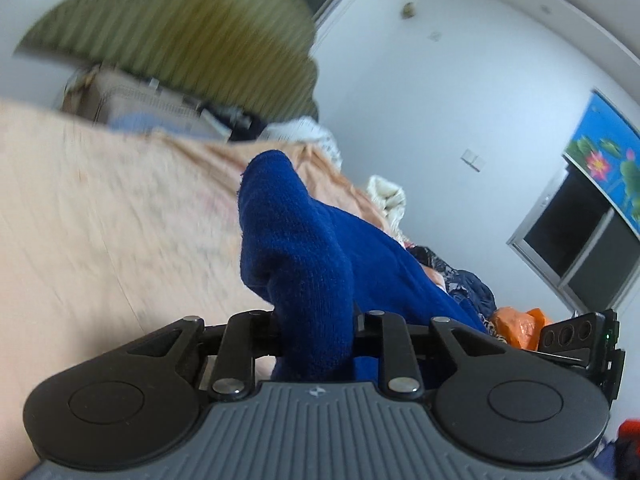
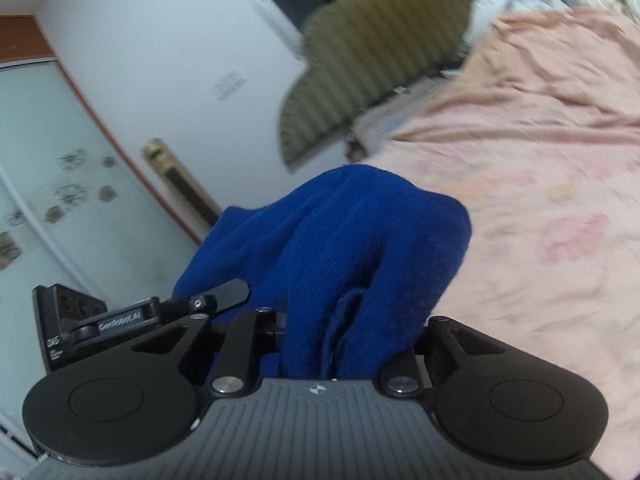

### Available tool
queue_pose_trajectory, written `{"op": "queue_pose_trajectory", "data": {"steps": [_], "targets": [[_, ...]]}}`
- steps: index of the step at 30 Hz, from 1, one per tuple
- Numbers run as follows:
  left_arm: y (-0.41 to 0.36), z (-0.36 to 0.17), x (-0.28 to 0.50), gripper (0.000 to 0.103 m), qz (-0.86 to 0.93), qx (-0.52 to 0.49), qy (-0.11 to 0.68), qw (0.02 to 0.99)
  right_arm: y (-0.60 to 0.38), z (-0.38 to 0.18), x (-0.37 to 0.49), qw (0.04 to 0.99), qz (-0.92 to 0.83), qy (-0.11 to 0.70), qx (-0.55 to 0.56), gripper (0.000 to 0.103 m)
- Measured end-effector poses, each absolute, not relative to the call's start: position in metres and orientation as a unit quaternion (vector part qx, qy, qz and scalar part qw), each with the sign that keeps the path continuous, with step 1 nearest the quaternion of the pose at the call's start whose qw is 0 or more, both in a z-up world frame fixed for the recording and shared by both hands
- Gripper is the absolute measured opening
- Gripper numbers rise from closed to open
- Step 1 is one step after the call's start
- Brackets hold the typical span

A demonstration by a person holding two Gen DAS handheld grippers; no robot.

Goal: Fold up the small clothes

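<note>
A dark blue knitted garment (image 1: 304,256) is bunched up between the jaws of my left gripper (image 1: 314,332), which is shut on it and holds it above the bed. The cloth hides the fingertips. In the right wrist view the same blue garment (image 2: 352,248) is bunched in my right gripper (image 2: 348,332), also shut on it, with the fingertips hidden by the cloth. The other gripper's body shows at the edge of each view, at the right edge in the left wrist view (image 1: 576,332) and at the left edge in the right wrist view (image 2: 80,320). Both views are tilted and blurred.
A peach sheet covers the bed (image 1: 100,208) and also shows in the right wrist view (image 2: 540,200). A green striped headboard (image 1: 180,32) stands behind it. Crumpled clothes (image 1: 468,280) and an orange bag (image 1: 516,324) lie at the bed's side. A window (image 1: 580,244) is at the right.
</note>
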State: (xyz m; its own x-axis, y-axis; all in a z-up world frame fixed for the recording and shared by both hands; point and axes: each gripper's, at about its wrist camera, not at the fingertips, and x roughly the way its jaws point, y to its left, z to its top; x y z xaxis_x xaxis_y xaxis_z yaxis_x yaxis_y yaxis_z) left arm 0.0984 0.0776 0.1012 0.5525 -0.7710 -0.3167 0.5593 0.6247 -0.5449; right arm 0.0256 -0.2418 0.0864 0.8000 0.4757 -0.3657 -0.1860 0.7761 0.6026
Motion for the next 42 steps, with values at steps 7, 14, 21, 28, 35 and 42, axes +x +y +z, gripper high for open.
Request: {"op": "queue_pose_trajectory", "data": {"steps": [7,14,21,28,35,42], "targets": [[0.059,0.073,0.15,0.033,-0.316,-0.08,0.272,0.905,-0.219,0.091,0.064,0.916,0.194,0.25,0.246,0.029],[0.087,0.047,0.158,0.032,-0.249,-0.088,0.32,0.91,-0.228,0.039,0.109,0.932,0.051,0.315,0.173,0.045],[0.101,0.032,0.093,0.062,-0.304,-0.093,0.367,0.874,-0.255,0.016,0.055,0.885,0.112,0.367,0.263,0.062],[0.081,0.002,0.064,0.02,-0.284,-0.049,0.399,0.87,-0.238,-0.012,0.012,0.855,0.141,0.38,0.323,0.036],[0.113,0.01,0.053,0.004,-0.275,-0.099,0.431,0.854,-0.225,-0.001,-0.005,0.863,0.147,0.359,0.324,0.015],[0.107,0.036,0.034,0.006,-0.243,-0.025,0.381,0.892,-0.223,0.007,-0.03,0.892,0.087,0.357,0.265,0.03]]}}
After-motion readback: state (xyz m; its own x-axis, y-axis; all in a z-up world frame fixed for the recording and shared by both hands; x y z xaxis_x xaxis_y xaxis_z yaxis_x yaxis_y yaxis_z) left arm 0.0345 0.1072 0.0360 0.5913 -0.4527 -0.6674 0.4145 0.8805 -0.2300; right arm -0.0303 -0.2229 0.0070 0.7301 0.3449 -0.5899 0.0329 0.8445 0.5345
